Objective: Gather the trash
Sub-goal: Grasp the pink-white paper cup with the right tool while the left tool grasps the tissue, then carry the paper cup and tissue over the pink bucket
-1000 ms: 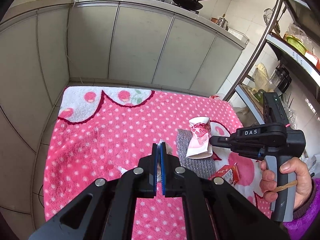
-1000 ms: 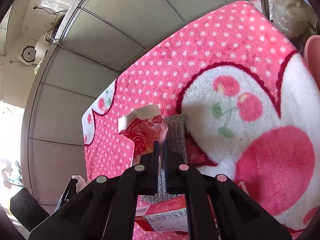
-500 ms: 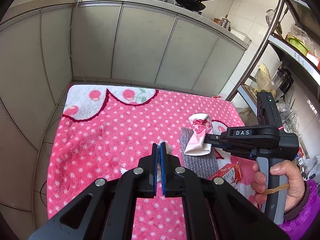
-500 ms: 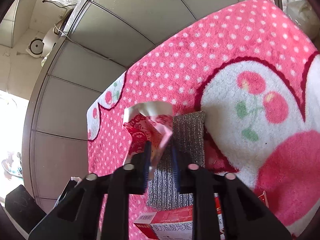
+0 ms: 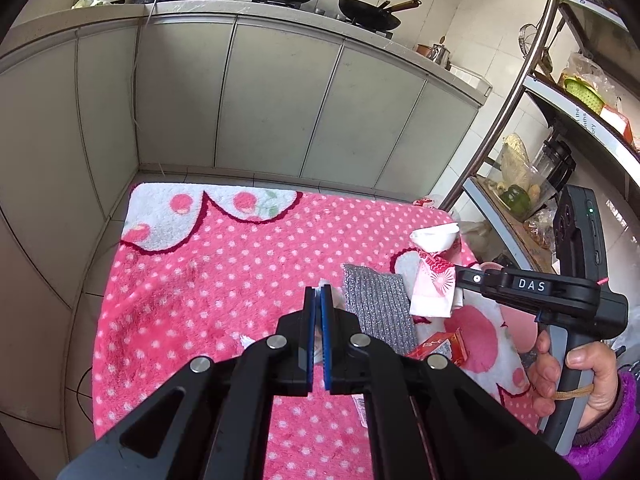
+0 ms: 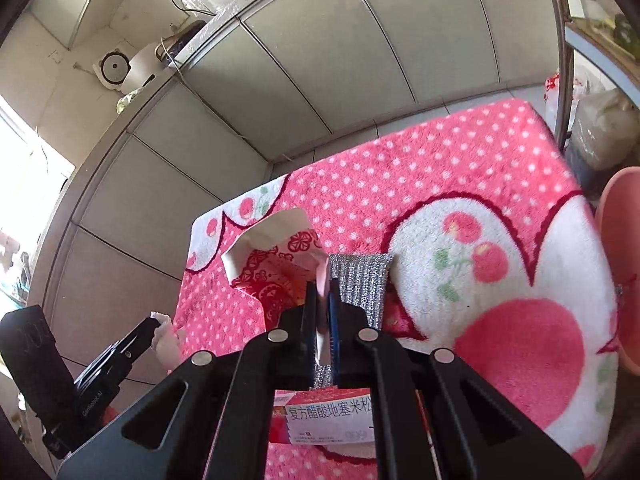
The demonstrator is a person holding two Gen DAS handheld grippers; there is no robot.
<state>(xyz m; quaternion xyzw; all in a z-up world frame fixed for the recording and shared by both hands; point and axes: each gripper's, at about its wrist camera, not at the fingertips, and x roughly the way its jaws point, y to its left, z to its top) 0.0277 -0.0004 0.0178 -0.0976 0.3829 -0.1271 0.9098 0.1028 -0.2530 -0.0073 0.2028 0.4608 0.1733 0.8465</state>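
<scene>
My right gripper (image 6: 322, 290) is shut on a crushed red-and-white paper cup (image 6: 276, 256) and holds it above the pink dotted rug (image 6: 420, 184); the cup also shows in the left wrist view (image 5: 434, 280). My left gripper (image 5: 318, 296) is shut on a scrap of white tissue (image 5: 324, 282), also seen in the right wrist view (image 6: 162, 322). A silver sponge cloth (image 5: 378, 312) and a red-and-white medicine box (image 6: 324, 416) lie on the rug below.
Grey kitchen cabinets (image 5: 280, 100) stand behind the rug. A metal rack with food and a blender (image 5: 556, 160) is on the right. A pink bin rim (image 6: 622, 264) shows at the right edge. Bags (image 6: 600, 128) lie by the rack.
My right gripper has lifted the paper cup up and off the sponge cloth. My left gripper has kept its hold on the tissue and risen slightly.
</scene>
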